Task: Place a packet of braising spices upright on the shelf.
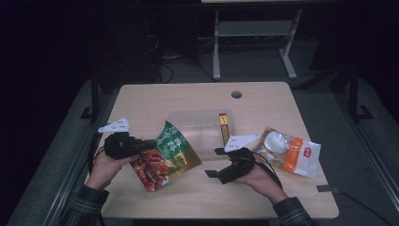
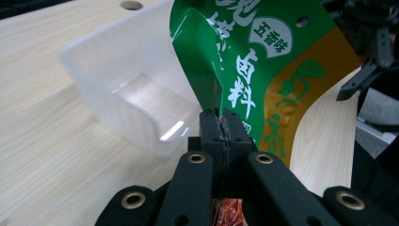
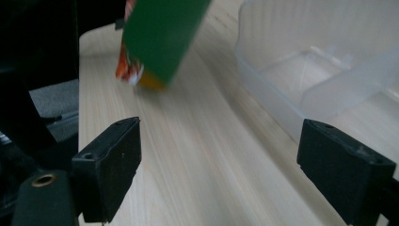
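Note:
My left gripper [image 1: 149, 144] is shut on the edge of a green, gold and red snack pouch [image 1: 165, 156], which hangs lifted off the table just left of a clear plastic tray [image 1: 186, 117]. In the left gripper view the jaws pinch the green pouch [image 2: 263, 61] close to the tray's near wall [image 2: 117, 103]. My right gripper [image 1: 214, 162] stands open and empty over the table in front of the tray. The right gripper view has its wide-apart jaws over bare wood, the pouch [image 3: 160, 37] ahead and the tray [image 3: 301, 80] at the right.
A white and orange packet [image 1: 289, 153] lies on the table right of my right hand. A narrow brown and yellow stick pack [image 1: 224, 127] leans at the tray's right side. A round hole [image 1: 236, 94] sits near the table's far edge. Floor and desk legs lie beyond.

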